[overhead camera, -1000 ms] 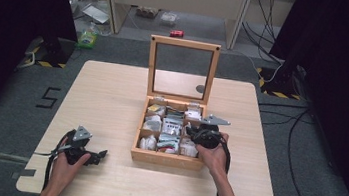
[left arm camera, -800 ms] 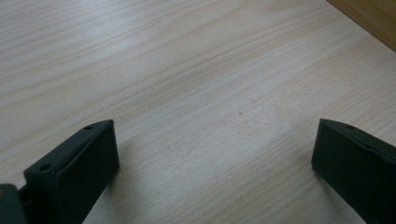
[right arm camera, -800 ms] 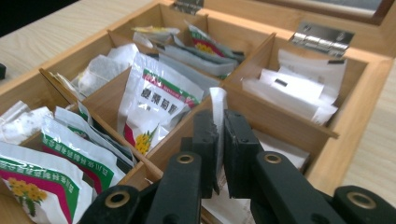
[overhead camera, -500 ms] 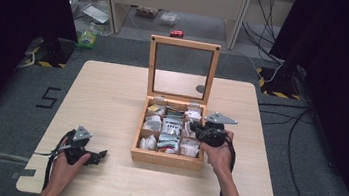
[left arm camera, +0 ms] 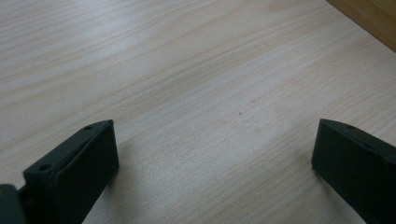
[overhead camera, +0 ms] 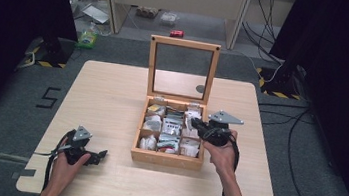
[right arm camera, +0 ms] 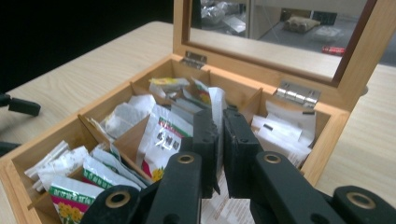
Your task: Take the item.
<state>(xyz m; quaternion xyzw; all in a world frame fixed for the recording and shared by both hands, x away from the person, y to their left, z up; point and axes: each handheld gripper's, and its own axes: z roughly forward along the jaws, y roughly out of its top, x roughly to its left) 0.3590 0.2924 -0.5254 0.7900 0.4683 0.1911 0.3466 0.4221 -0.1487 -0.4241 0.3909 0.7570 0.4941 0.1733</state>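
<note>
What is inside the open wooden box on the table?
The wooden box holds sachets standing in divided compartments. The right gripper pinches a white sachet. The compartment floors and lower packets are covered.

Desk (overhead camera: 112, 95): left half bare, free passage | Wooden box (overhead camera: 165, 158): centre-right of desk, walls block low approach | Lid (overhead camera: 182, 68): upright at box rear, blocks approach from behind | Compartments: packed with sachets (right arm camera: 163, 135), dividers leave narrow gaps | Top: open from above
</note>
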